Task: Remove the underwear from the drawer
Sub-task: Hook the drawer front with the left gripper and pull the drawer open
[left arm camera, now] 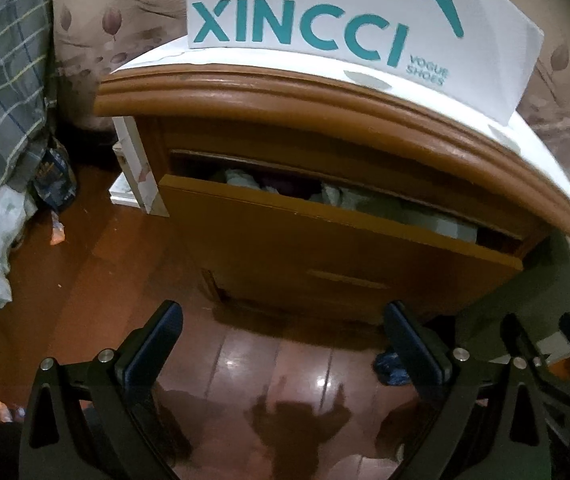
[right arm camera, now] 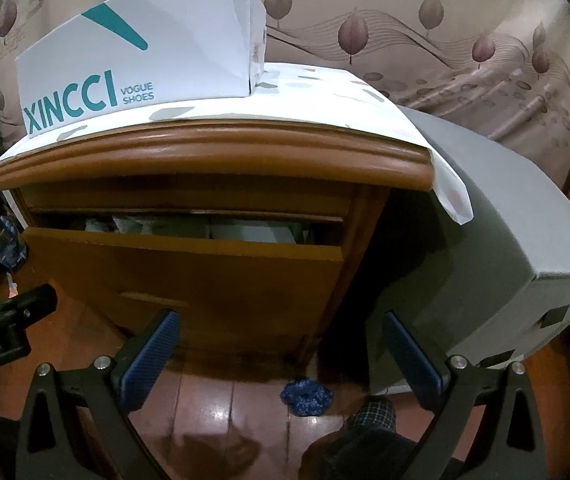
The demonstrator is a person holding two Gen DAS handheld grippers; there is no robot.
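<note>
Wooden drawer stands partly open; soft, light underwear lies bunched inside, best pinched at a raised fold. Left gripper and right gripper both hang wide open and empty, short of the drawer front.

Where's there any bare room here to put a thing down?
The nightstand top is bare right of the shoe box. The floor before the drawer is free, left of the blue scrunchie. The drawer's gap is narrow, crowded with clothes.
</note>
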